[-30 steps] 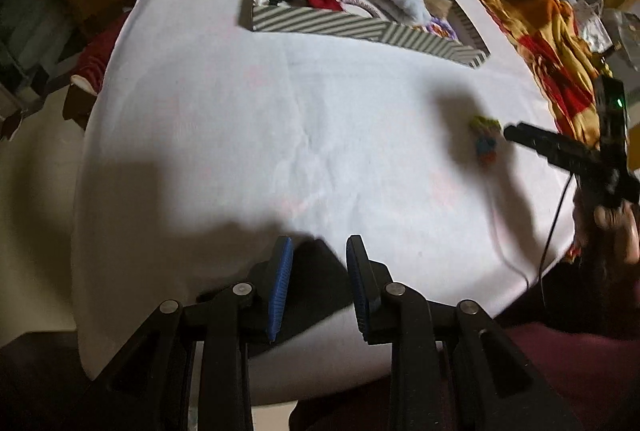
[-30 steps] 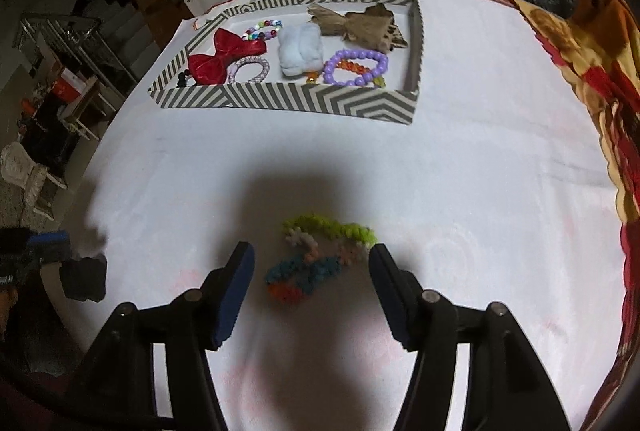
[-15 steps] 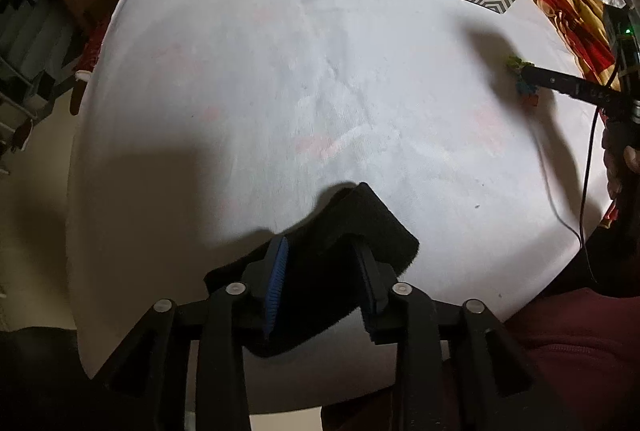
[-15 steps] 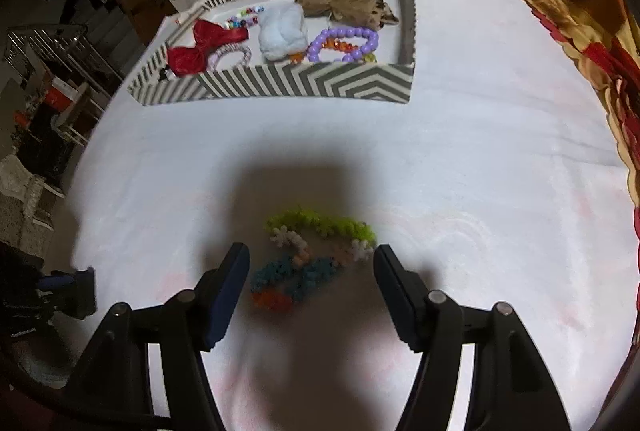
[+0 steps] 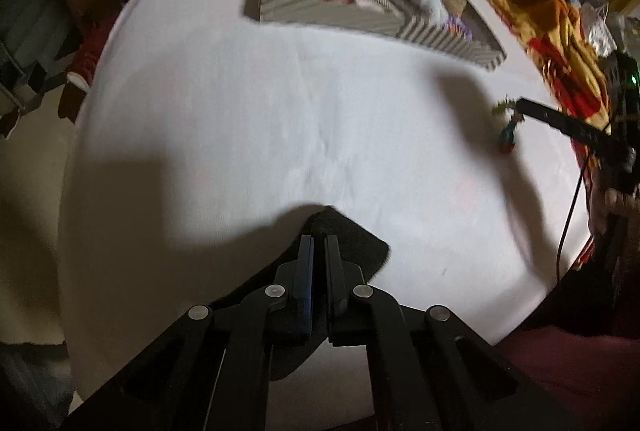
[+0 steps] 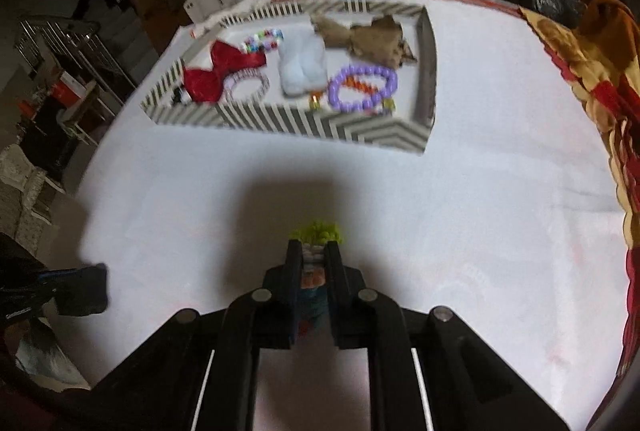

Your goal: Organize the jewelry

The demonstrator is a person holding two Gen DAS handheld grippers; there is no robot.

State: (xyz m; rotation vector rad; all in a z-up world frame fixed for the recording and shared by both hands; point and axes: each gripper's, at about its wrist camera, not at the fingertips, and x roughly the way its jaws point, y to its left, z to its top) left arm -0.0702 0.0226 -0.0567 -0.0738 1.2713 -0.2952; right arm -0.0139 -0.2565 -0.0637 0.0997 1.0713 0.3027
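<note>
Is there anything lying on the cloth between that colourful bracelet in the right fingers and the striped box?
Nothing visible. The bracelet is pinched in the right gripper, and only bare white tablecloth lies between it and the striped box.

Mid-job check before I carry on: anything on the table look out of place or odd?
Nothing damaged or spilled. The left tongs grip a black cloth, no jewelry, at the near table edge. The striped tray sits tidy.
</note>
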